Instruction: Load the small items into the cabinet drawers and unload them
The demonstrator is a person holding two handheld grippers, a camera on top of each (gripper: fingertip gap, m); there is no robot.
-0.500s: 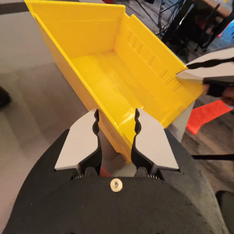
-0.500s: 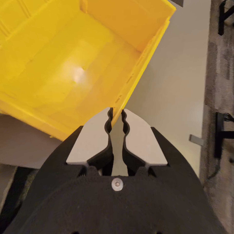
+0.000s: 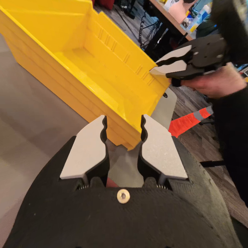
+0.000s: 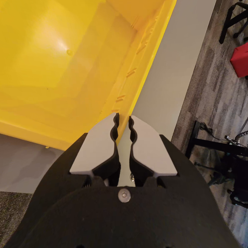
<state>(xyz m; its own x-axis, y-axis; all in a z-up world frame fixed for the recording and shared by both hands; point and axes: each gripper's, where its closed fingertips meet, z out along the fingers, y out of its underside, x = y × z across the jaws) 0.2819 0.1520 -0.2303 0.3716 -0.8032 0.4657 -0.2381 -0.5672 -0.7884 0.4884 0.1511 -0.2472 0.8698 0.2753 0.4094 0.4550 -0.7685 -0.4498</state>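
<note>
A yellow plastic bin [image 3: 94, 80] lies on the grey table [image 3: 26, 120], and its inside is empty. My left gripper [image 3: 123, 116] is open, with its fingers on either side of the bin's near corner. My right gripper [image 4: 123, 115] is shut on the rim of the bin's side wall [image 4: 140, 80]. It also shows in the left wrist view [image 3: 154, 67], held by a hand [image 3: 214, 83] at the bin's right corner. No small items or cabinet drawers are in view.
The table edge [image 4: 161, 67] runs just right of the bin, with carpet floor beyond. An orange cone [image 3: 187, 122] lies on the floor at the right. A red box [image 4: 240, 60], black chair legs [image 4: 234, 20] and a cluttered desk [image 3: 174, 17] stand farther off. Tip to tip, the grippers are about 20 cm apart.
The bin now sits lower and flatter than before. My left gripper has drawn back to the bin's near corner. My right gripper keeps its hold on the side wall.
</note>
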